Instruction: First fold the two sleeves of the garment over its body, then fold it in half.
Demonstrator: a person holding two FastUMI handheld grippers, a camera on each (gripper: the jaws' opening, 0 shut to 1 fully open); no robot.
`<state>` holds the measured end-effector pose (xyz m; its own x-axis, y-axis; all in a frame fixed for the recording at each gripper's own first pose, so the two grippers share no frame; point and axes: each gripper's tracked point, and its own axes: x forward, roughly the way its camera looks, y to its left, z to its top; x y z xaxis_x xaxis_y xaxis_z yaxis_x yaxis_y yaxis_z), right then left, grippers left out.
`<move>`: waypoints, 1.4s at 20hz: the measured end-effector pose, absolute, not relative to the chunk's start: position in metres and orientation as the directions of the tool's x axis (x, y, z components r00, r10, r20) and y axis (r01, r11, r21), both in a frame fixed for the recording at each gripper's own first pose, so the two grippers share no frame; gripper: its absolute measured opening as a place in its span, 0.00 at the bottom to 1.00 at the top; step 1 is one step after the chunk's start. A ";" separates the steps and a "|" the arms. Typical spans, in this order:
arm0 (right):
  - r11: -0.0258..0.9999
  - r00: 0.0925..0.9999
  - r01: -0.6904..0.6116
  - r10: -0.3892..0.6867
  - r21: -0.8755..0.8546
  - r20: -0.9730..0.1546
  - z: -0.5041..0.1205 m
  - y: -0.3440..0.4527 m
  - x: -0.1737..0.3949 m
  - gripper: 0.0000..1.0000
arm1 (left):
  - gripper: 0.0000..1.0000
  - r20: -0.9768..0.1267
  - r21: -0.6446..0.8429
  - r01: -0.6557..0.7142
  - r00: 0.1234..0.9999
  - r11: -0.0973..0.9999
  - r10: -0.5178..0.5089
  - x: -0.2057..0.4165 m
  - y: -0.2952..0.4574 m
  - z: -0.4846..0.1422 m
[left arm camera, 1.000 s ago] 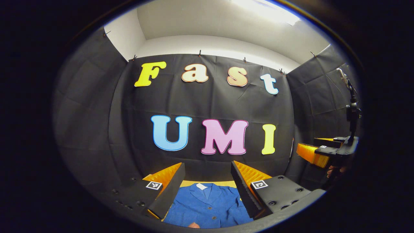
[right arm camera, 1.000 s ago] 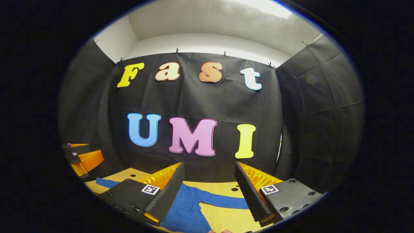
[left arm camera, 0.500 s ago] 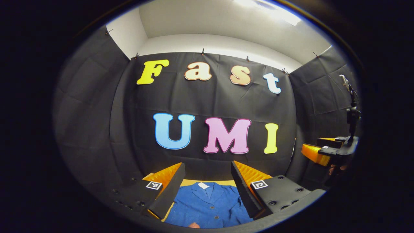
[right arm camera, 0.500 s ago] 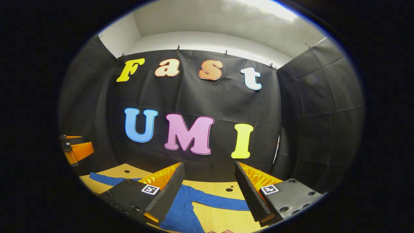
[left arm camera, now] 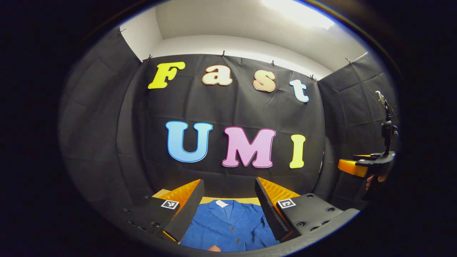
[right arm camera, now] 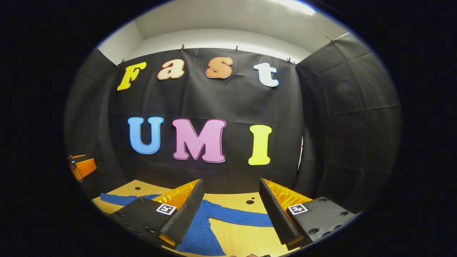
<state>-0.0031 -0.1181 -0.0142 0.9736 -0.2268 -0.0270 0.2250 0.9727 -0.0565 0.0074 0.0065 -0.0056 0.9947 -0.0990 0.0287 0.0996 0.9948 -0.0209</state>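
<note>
In the left gripper view, the left claw [left arm camera: 228,203] hangs open above the blue jacket [left arm camera: 228,228], which lies flat on the wooden surface [left arm camera: 228,200], collar toward the wall.

In the right gripper view, the right claw [right arm camera: 231,205] is open above the jacket's [right arm camera: 200,235] outstretched sleeve [right arm camera: 242,218].

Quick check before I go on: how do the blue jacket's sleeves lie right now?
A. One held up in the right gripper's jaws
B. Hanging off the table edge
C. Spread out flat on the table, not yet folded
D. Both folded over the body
C: in the right gripper view a sleeve of the blue jacket stretches flat across the wooden table, and the right gripper stands open, holding nothing.
</note>
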 end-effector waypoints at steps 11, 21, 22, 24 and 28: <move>0.938 0.911 0.346 -0.344 -0.033 -0.227 -0.113 -0.210 0.042 0.97 | 0.81 0.007 -0.004 0.160 0.987 0.987 -0.160 0.039 0.010 -0.018; 0.937 0.809 0.350 -0.313 -0.020 -0.499 -0.287 -0.306 0.124 0.98 | 0.82 -0.033 0.034 0.029 0.999 0.999 -0.028 0.091 -0.038 -0.029; 0.931 0.792 0.365 -0.321 -0.018 -0.520 -0.302 -0.318 0.131 0.98 | 0.82 -0.042 0.041 0.020 0.999 0.999 -0.018 0.096 -0.045 -0.032; 0.917 0.748 0.398 -0.332 -0.011 -0.574 -0.334 -0.343 0.138 0.98 | 0.82 -0.067 0.036 0.007 0.998 0.999 -0.004 0.103 -0.058 -0.038; 0.879 0.635 0.477 -0.341 0.004 -0.693 -0.398 -0.384 0.138 0.98 | 0.82 -0.107 0.032 -0.018 0.994 0.999 0.021 0.113 -0.074 -0.044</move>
<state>0.1378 -0.3843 -0.3977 0.6347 -0.3411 -0.6934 0.4770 0.8789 0.0043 0.1126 -0.0744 -0.0441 0.9940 0.0215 -0.1074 -0.0182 0.9993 0.0315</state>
